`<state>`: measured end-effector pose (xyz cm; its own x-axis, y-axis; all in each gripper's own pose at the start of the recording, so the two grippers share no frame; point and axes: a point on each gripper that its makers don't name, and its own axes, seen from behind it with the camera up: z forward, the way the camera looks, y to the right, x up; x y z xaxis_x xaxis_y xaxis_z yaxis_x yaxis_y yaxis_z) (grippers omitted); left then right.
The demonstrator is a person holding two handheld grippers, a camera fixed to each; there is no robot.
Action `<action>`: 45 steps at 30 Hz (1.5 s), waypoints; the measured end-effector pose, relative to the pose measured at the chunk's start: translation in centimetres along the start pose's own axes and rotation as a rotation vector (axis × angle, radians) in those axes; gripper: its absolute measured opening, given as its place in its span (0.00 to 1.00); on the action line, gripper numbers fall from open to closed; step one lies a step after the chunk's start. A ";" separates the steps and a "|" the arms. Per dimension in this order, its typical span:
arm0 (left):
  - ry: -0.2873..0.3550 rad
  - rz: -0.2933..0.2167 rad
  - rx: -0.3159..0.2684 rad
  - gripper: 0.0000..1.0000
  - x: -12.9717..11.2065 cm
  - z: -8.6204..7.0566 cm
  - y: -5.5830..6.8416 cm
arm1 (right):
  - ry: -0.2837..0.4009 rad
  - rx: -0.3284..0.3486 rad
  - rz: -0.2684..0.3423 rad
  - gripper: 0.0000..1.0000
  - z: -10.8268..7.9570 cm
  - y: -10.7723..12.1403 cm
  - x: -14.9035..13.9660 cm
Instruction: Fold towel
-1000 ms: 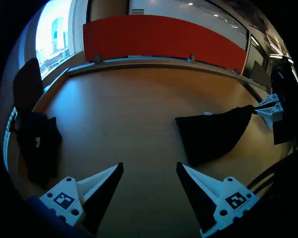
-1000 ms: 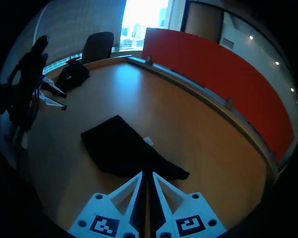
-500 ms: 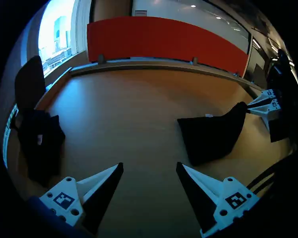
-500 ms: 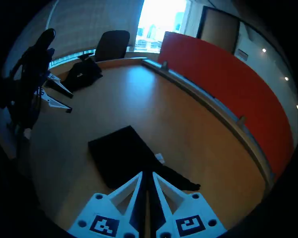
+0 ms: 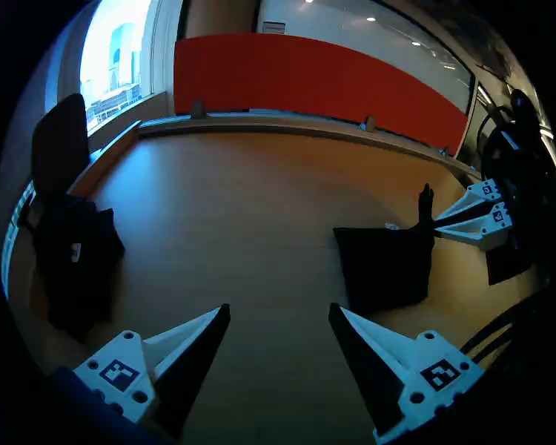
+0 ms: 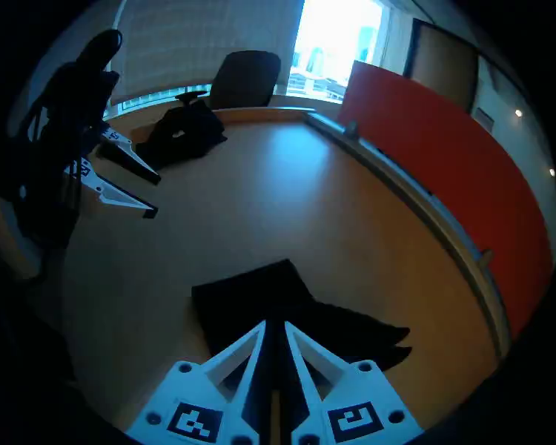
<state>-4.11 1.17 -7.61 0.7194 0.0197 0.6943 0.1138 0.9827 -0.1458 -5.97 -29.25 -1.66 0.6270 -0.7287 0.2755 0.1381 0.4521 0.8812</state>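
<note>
The towel (image 5: pixel 382 263) lies on the right part of the tabletop (image 5: pixel 241 208), dark and partly doubled, well apart from the black bag (image 5: pixel 74 259) at the far-left edge. The right gripper (image 6: pixel 274 326) has its fingers drawn narrow with cloth pinched between them. In the left gripper view, the right gripper (image 5: pixel 435 225) holds 1 corner lifted into an upright peak above the flat part. The left gripper (image 5: pixel 278 308) hangs over bare wood with its fingers spread wide, holding nothing.

The step in hand looks like carrying the pinched corner over to lay a fold. To do it well, the raised edge should travel low and straight across the flat part, landing corner on corner, while the idle gripper pins the near edge so the cloth cannot drag.

In the right gripper view, the towel (image 6: pixel 263 297) has a squarish flat part to the left and a loose tail trailing right, so its long axis seems to run left to right across the fingers. With the cloth bunched, that is uncertain.
</note>
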 end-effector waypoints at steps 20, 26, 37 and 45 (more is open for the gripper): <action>0.000 -0.044 0.002 0.99 -0.6 0.2 -0.4 | -0.062 0.145 -0.023 0.06 6.1 -6.0 -0.8; 0.002 -0.048 0.004 0.99 -0.5 0.2 -0.6 | -0.066 0.158 -0.002 0.06 6.5 -6.3 -1.0; -0.001 -0.046 0.010 1.00 -0.6 0.2 -0.7 | -0.062 0.170 0.005 0.56 6.6 -6.7 -1.4; 0.002 -0.050 0.012 0.99 -0.5 0.2 -0.6 | -0.059 0.154 0.011 0.67 6.0 -6.5 -1.9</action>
<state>-4.71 0.65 -7.76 0.7141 -0.0300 0.6994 0.1419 0.9846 -0.1026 -12.62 -33.92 -5.57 0.5813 -0.7550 0.3034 0.0092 0.3790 0.9254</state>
